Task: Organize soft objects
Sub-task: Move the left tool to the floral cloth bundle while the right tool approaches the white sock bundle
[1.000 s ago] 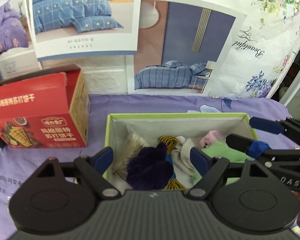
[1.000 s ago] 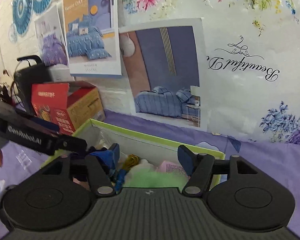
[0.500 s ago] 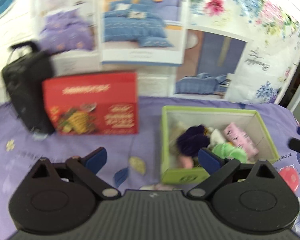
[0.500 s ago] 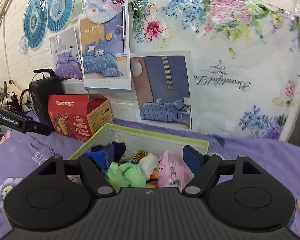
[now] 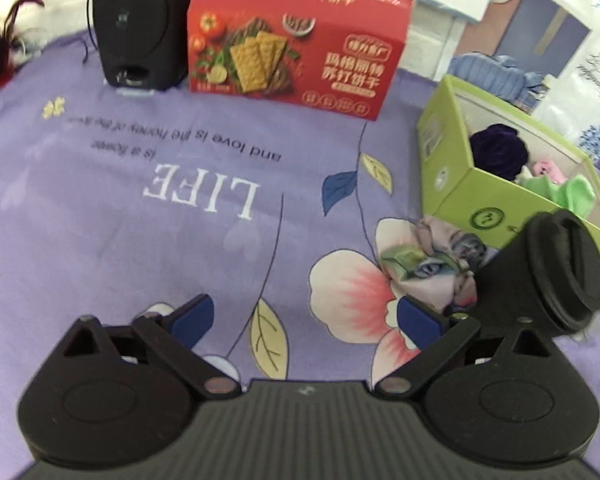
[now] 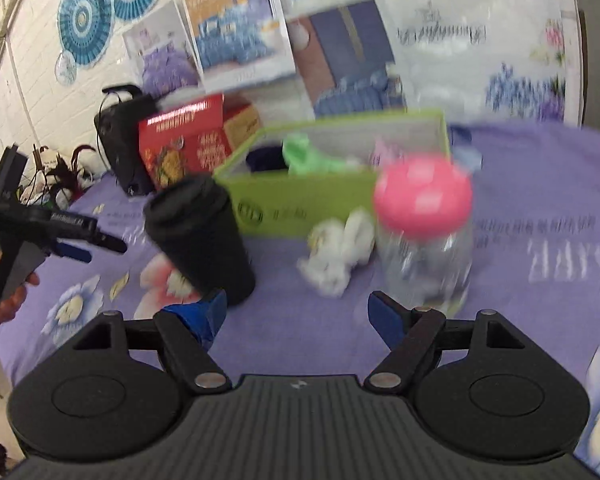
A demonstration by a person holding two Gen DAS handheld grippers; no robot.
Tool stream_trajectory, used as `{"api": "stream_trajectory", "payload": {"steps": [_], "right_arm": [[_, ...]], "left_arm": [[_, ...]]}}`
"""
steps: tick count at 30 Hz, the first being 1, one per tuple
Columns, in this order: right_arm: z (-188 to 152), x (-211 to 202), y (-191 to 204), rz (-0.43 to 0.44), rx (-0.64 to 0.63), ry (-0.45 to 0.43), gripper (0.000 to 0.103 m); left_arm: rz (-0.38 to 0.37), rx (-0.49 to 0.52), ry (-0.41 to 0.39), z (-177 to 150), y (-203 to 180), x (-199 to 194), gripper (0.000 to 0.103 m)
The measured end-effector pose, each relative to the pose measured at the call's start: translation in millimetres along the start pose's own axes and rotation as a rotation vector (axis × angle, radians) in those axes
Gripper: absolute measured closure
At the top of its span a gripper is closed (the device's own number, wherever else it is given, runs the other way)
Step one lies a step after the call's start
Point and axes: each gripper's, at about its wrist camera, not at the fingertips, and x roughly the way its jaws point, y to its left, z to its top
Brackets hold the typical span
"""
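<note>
A green box (image 5: 452, 184) holds soft items: a dark purple ball (image 5: 498, 152), a light green cloth (image 5: 568, 194) and a pink piece (image 5: 544, 168). A crumpled printed cloth (image 5: 432, 264) lies on the purple sheet just in front of the box. My left gripper (image 5: 306, 320) is open and empty, low over the sheet, left of that cloth. In the right wrist view the box (image 6: 312, 204) stands ahead, with a white soft lump (image 6: 336, 252) in front of it. My right gripper (image 6: 298, 318) is open and empty, short of the lump.
A black lidded cup (image 5: 540, 276) stands right of the printed cloth; it also shows in the right wrist view (image 6: 200, 240). A clear jar with a pink lid (image 6: 424, 232) stands right of the white lump. A red cracker box (image 5: 300, 36) and a black speaker (image 5: 140, 20) stand at the back.
Both grippers have pulled back out of the green box and away from it, leaving the purple ball and green cloth inside. The left gripper swung left and low over the sheet.
</note>
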Motion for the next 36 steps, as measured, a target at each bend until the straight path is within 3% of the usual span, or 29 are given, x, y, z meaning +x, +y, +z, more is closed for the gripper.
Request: {"api": "stream_trajectory", "payload": {"steps": [4,9,14,21,26,36], "right_arm": [[-14.1,4.3,0.7,0.005,0.053,0.017,0.039],[-11.2,-0.3,-0.8,-0.032,0.022,-0.015,0.039],[-12.2,-0.9,-9.0,-0.035,0.016,-0.012,0.038],[-13.8,10.5,-16.9,-0.04,0.038,0.031,0.038],[-8.8,19.0,-7.1,-0.058,-0.003,0.054,0.038],[-12.1,33.6,11.7,-0.071,-0.014,0.068,0.037]], "left_arm": [[-0.022,0.009,0.006,27.1,-19.2,20.5,0.006],[-0.017,0.044,0.034,59.7,-52.0,55.5,0.006],[-0.019,0.045,0.072,70.9,-59.8,79.3,0.006],[-0.004,0.037,0.097,48.1,-47.6,82.3,0.005],[0.101,0.145,0.096,16.2,-34.1,72.5,0.005],[0.117,0.141,0.079,-19.3,8.6,36.9,0.005]]}}
